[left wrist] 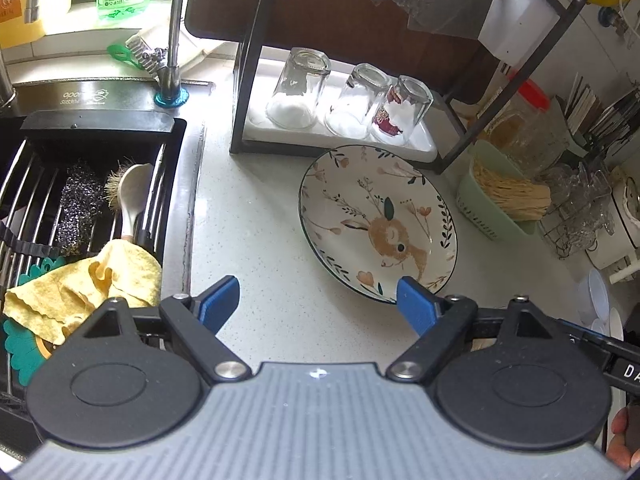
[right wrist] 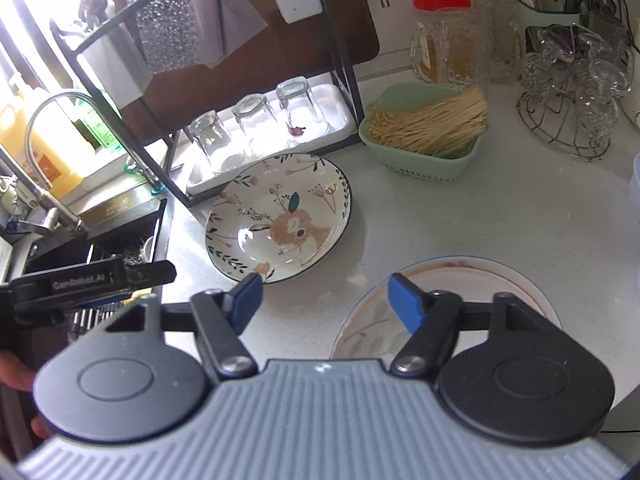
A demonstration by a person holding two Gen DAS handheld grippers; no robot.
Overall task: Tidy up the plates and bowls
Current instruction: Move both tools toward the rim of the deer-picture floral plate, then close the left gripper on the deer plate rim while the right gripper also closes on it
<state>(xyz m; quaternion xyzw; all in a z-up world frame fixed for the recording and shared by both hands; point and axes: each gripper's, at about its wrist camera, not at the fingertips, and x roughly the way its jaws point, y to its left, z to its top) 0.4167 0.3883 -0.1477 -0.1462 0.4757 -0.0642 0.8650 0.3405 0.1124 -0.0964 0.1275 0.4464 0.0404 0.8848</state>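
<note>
A rabbit-patterned plate lies flat on the pale counter, just in front of a black rack holding three upturned glasses. A second plate with an orange rim sits nearer, to the right. The left gripper stands wide apart with nothing between its jaws, above the counter at the patterned plate's near edge. The right gripper is parted and holds nothing, above the second plate's left rim. A sink lies at the left.

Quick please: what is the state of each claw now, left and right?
Left claw: open, holding nothing.
Right claw: open, holding nothing; pads over the countertop.
</note>
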